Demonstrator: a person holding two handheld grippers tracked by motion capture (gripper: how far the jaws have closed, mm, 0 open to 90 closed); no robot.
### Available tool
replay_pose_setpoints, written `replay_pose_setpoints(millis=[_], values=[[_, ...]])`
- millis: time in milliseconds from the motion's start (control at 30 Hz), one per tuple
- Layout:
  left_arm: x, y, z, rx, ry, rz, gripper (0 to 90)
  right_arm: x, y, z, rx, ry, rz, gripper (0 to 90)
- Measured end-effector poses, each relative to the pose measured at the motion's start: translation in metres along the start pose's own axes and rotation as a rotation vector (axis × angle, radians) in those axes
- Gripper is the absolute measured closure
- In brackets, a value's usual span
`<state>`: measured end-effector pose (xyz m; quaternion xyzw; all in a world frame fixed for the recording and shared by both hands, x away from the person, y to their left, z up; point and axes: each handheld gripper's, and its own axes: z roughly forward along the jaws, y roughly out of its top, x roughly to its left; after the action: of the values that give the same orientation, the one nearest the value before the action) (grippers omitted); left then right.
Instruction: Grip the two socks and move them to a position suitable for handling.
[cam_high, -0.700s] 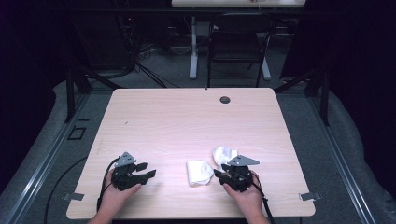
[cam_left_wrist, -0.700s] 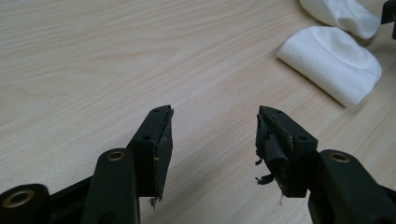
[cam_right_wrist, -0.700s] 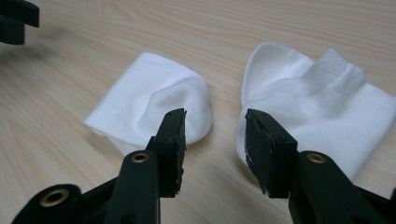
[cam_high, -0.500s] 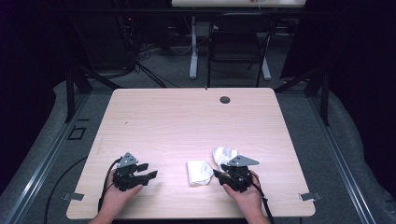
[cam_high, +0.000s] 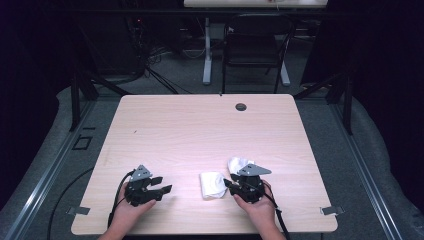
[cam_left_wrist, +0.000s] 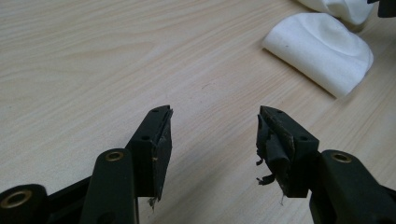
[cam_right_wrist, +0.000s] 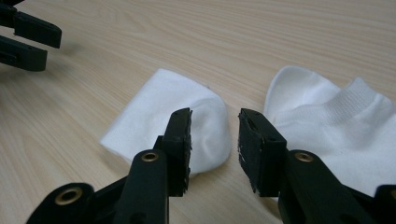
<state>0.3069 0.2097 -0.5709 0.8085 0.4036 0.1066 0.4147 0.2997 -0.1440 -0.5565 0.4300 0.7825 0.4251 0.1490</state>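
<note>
Two white socks lie near the front of the wooden table (cam_high: 200, 130). A folded sock (cam_high: 212, 184) (cam_right_wrist: 163, 109) (cam_left_wrist: 322, 51) rests just left of my right gripper (cam_high: 228, 184) (cam_right_wrist: 215, 119). That gripper is open, its tips are at the sock's edge, and nothing is pinched between them. The second sock (cam_high: 236, 164) (cam_right_wrist: 336, 121), ribbed cuff showing, lies just behind and beside the right gripper. My left gripper (cam_high: 165, 189) (cam_left_wrist: 214, 122) is open over bare wood at the front left, pointing toward the folded sock, a hand's width from it.
A round black grommet (cam_high: 241, 106) sits near the table's far edge. A dark chair (cam_high: 252, 45) and desk legs stand beyond the table. The table's front edge runs just under both hands.
</note>
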Motion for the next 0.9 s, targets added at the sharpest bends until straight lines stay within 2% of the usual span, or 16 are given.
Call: replay_pose_setpoints(millis=[133,167,400,433,467,500,700,767,900], values=[[-0.002,0.001,0.000,-0.003,-0.001,0.005,45.5,0.004,0.003,0.000,-0.015,-0.004,-0.006,65.7],[-0.002,0.002,0.001,-0.002,0.000,0.018,45.5,0.004,0.003,0.000,-0.014,-0.008,-0.010,65.7],[-0.004,0.003,0.002,-0.008,-0.007,0.013,45.2,0.004,0.004,0.002,-0.019,0.003,-0.002,62.8],[-0.005,0.003,0.003,-0.006,-0.004,0.020,45.2,0.006,0.005,0.002,-0.009,0.004,-0.021,70.1],[-0.005,0.003,0.003,-0.006,-0.004,0.020,45.2,0.006,0.005,0.002,-0.009,0.004,-0.021,70.1],[-0.006,0.003,0.004,0.000,-0.001,0.027,45.0,0.008,0.006,0.003,-0.007,0.005,-0.041,74.9],[-0.008,0.002,0.005,0.002,-0.002,0.029,44.9,0.013,0.008,0.010,0.001,0.014,-0.055,75.7],[-0.007,0.001,0.004,-0.002,0.001,0.025,44.9,0.016,0.007,0.017,0.034,0.004,-0.085,76.0],[-0.006,0.000,0.002,-0.003,0.008,0.020,44.9,0.017,0.005,0.022,0.052,0.009,-0.097,75.9]])
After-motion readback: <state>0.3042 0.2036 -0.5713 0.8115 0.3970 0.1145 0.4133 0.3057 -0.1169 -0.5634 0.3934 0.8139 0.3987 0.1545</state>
